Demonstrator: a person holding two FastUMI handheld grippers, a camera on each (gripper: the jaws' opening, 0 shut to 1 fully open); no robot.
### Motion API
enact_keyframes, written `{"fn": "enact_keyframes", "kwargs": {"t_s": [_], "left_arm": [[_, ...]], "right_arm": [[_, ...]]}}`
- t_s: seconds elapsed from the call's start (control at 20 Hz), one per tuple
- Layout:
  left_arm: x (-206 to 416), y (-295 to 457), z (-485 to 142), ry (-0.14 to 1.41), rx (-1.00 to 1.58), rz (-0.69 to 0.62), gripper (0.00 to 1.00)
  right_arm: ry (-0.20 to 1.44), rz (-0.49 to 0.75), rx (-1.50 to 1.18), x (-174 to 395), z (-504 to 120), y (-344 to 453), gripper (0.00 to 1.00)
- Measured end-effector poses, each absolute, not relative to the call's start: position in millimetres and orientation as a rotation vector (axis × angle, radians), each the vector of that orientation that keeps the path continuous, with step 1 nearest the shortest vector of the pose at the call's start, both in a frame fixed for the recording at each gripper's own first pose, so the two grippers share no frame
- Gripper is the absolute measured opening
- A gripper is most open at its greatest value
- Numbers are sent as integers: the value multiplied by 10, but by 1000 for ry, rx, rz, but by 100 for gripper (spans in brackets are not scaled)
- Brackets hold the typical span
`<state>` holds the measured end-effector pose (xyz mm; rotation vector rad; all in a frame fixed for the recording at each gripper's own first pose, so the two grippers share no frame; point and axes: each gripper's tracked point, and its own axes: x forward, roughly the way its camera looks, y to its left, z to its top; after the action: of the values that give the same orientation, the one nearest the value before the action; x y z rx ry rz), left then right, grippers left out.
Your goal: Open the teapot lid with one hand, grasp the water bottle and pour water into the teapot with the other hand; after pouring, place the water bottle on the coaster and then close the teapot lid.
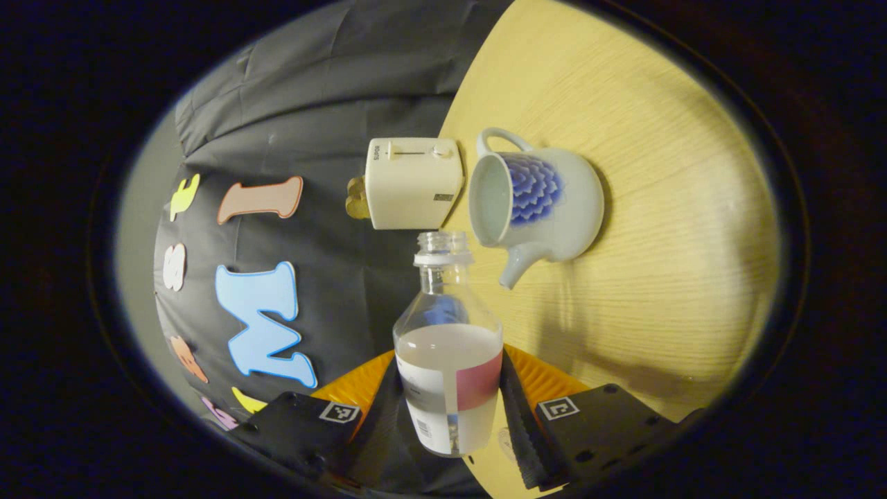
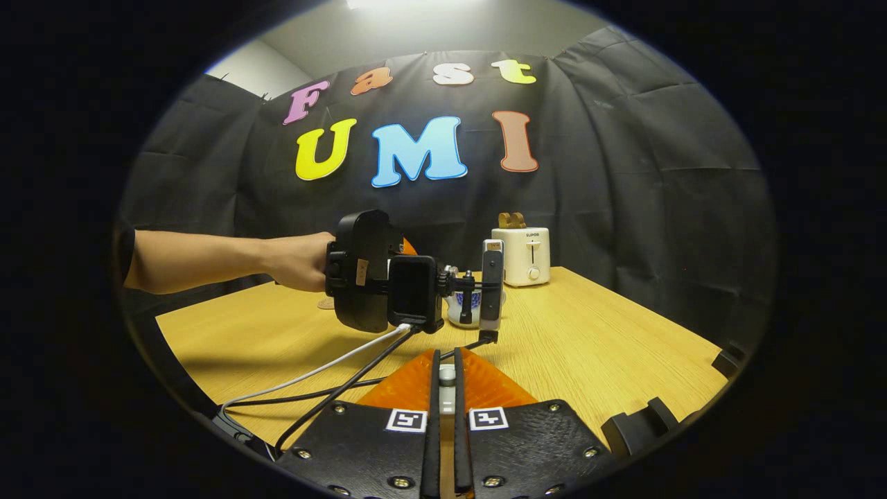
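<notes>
Water bottle (image 1: 449, 360) clamped between left gripper (image 1: 450, 416) fingers, beside teapot (image 1: 537, 201)

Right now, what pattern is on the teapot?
Blue layered petals on pale glaze; the teapot shows best in the left gripper view.

Brand word "SUPOR" on the toaster (image 2: 521, 255) front, bottle (image 1: 449, 346) label print too blurred to read

The water bottle (image 1: 449, 346) is clear plastic with a label, has no cap, is about half full, and its open mouth points toward the teapot (image 1: 533, 201). The teapot is white with a blue flower pattern; it has no lid on.
</notes>
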<state>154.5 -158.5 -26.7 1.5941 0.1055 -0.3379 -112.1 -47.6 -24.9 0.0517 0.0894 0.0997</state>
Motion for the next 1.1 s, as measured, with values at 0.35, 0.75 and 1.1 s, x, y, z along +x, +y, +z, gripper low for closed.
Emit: {"fn": "enact_keyframes", "kwargs": {"t_s": [0.35,0.75,1.1], "left_arm": [[1520,-1643,-211,118,1757,-349,84],[1526,-1684,-164,133,1847,-357,84],[1531,-1700,-92,139,1944,-351,84]], "right_arm": [[93,96,51,-1130,-249,-501,8],[143,91,83,-1107,-385,-551,8],[142,93,78,-1107,-381,-544,8]]}}
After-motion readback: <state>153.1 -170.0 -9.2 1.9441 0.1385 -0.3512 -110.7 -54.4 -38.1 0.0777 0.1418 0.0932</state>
